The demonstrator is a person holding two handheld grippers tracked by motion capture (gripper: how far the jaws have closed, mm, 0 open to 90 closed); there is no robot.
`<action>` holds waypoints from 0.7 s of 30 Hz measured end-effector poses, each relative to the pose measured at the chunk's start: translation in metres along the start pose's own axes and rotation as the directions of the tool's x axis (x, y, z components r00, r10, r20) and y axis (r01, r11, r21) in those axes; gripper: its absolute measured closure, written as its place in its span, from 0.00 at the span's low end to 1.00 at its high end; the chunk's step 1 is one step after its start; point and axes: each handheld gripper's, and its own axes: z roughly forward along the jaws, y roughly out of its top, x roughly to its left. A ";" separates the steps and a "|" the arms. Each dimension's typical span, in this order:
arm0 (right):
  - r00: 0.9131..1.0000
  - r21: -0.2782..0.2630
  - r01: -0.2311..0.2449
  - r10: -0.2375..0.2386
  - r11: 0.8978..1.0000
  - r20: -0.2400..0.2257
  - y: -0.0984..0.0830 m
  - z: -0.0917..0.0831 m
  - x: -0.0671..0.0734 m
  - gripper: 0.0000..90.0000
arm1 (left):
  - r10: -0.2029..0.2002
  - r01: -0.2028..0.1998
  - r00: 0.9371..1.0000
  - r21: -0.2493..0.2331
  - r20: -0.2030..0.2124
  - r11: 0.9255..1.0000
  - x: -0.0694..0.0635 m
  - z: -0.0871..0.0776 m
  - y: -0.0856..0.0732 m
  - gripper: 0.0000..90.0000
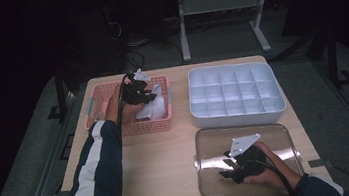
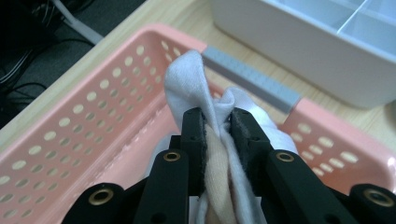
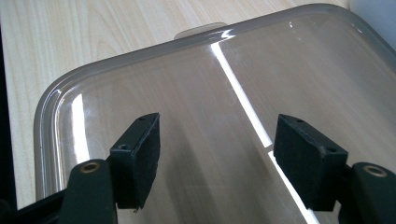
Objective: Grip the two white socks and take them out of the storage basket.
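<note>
My left gripper [image 2: 218, 122] is shut on a bunch of white and beige cloth [image 2: 187, 81], held over the pink perforated basket [image 2: 70, 140]. From above, that gripper [image 1: 137, 93] sits in the basket [image 1: 101, 93] with white cloth [image 1: 155, 108] under it. My right gripper [image 3: 216, 142] stands open above the clear plastic lid [image 3: 196, 84], nothing between its pads. In the high view the right gripper [image 1: 229, 171] rests over the lid [image 1: 278, 138] at the table's front right.
A white tray with several compartments [image 1: 235, 95] stands at the back right, its wall [image 2: 299, 42] just beyond the basket. Bare wooden table [image 1: 160, 165] lies between basket and lid. A table frame [image 1: 221, 1] stands on the floor behind.
</note>
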 end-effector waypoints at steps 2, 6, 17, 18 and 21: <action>1.000 0.002 -0.002 0.002 1.000 0.001 0.000 0.000 0.000 0.35 | -0.003 0.003 1.000 -0.006 0.002 1.000 0.001 -0.001 -0.001 0.84; 1.000 0.005 -0.002 0.002 1.000 -0.004 0.000 0.001 0.000 0.35 | 0.003 -0.003 1.000 -0.029 -0.011 1.000 0.003 -0.007 -0.001 0.82; 0.999 0.014 0.032 -0.031 0.999 -0.016 -0.001 0.003 0.001 0.35 | -0.010 0.011 0.999 0.019 -0.033 1.000 0.007 0.006 -0.005 0.56; 0.999 0.015 0.030 -0.029 0.999 -0.018 -0.001 0.003 0.001 0.35 | -0.004 0.005 0.999 0.027 -0.038 1.000 0.005 0.010 -0.005 0.54; 0.999 0.018 0.025 -0.025 1.000 -0.023 -0.001 0.003 0.001 0.35 | 0.024 -0.022 0.999 0.056 -0.034 0.998 0.003 0.019 -0.004 0.49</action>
